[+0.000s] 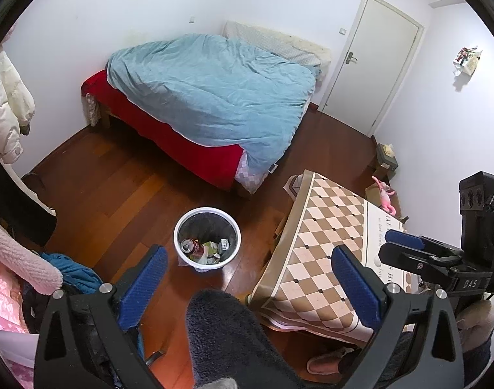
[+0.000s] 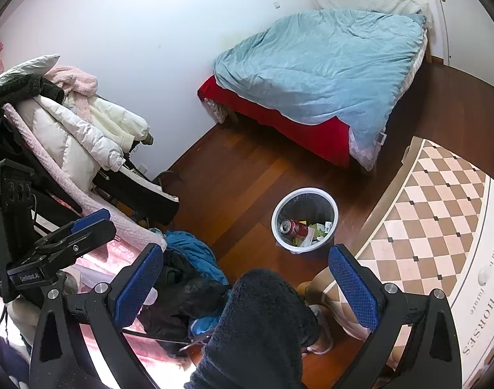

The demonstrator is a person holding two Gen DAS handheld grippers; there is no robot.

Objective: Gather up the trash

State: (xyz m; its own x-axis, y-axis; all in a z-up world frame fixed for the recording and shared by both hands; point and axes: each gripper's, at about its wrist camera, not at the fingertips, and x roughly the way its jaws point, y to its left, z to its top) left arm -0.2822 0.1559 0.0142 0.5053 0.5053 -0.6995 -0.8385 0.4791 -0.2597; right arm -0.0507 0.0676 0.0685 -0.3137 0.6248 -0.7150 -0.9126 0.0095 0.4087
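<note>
Both my tools, left [image 1: 250, 264] and right [image 2: 247, 261], gape wide, holding nothing. Bin [image 2: 304, 215] stands on floor [image 2: 247, 175] off the desk [image 2: 441, 214] edge; red can [image 2: 295, 227] lies inside.

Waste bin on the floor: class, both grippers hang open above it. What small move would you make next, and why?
Probably turn toward the checkered table to look for leftover trash. The waste bin already holds a red can and wrappers, and the left gripper and right gripper are both open and empty, with no loose litter visible on the floor.
</note>
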